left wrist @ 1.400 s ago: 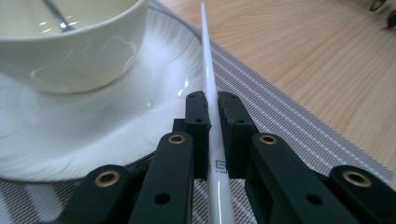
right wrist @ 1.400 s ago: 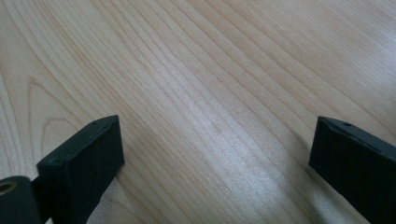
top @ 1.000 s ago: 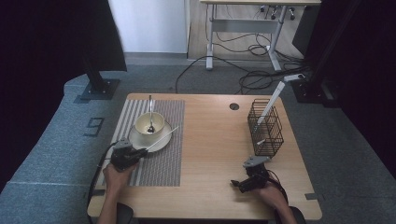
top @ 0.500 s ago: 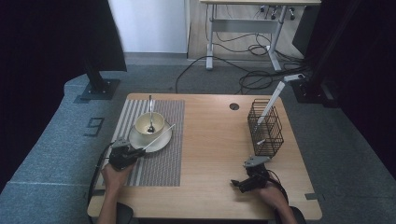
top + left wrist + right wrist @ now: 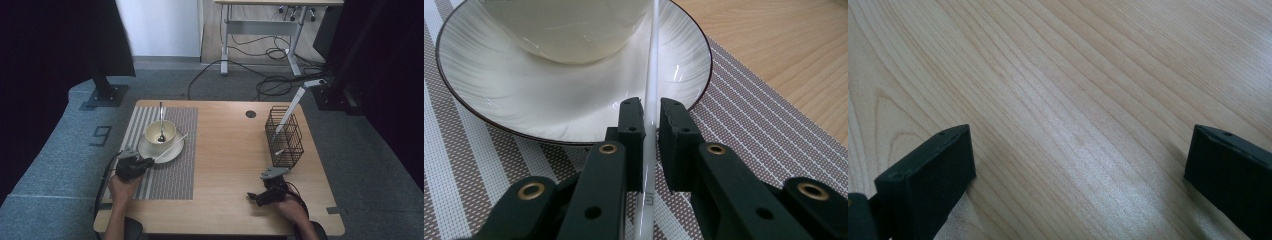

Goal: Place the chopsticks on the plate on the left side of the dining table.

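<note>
One bowl [image 5: 160, 132], one saucer [image 5: 150, 151], one wire basket [image 5: 284, 137], one placemat [image 5: 172, 170].

A placemat [image 5: 165, 155] lies on the left half of the table [image 5: 230, 150], and on its far part a saucer [image 5: 147, 150] carries a bowl [image 5: 160, 132] with a spoon [image 5: 161, 120] in it. A thin stick [image 5: 171, 148] lies across the saucer's right rim, its near end in the left claw [image 5: 650, 117]. A wire basket [image 5: 284, 137] stands near the right edge, and the right claw [image 5: 255, 196] lies before it at the near edge.
</note>
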A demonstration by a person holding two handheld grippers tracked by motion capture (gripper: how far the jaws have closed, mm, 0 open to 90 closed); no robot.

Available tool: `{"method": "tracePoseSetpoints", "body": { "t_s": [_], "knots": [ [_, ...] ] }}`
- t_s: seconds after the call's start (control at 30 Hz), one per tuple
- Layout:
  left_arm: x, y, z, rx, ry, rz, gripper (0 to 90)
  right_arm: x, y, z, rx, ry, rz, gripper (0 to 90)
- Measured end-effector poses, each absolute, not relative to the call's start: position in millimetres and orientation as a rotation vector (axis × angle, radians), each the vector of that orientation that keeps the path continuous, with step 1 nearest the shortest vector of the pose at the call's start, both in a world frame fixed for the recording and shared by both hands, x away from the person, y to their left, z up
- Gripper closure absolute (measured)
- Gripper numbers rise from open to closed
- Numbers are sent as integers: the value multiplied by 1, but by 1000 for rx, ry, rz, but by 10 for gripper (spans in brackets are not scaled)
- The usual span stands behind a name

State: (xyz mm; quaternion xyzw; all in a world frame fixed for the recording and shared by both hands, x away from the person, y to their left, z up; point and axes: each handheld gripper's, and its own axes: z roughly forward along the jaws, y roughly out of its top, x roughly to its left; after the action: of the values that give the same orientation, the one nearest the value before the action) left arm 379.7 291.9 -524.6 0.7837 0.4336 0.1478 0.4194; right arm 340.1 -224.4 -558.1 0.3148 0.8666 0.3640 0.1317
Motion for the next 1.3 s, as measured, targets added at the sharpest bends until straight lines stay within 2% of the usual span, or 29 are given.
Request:
{"method": "tracePoseSetpoints", "body": {
  "t_s": [0.27,1.03,1.3],
  "knots": [
    [383,294,-525,1963,1107,399,824,340,-224,-558,914,2515,1057,0],
    [383,303,-523,1943,1130,424,815,340,-224,-558,914,2515,1056,0],
    [379,299,-518,1905,1101,414,554,340,-224,-558,914,2515,1056,0]
  ]
}}
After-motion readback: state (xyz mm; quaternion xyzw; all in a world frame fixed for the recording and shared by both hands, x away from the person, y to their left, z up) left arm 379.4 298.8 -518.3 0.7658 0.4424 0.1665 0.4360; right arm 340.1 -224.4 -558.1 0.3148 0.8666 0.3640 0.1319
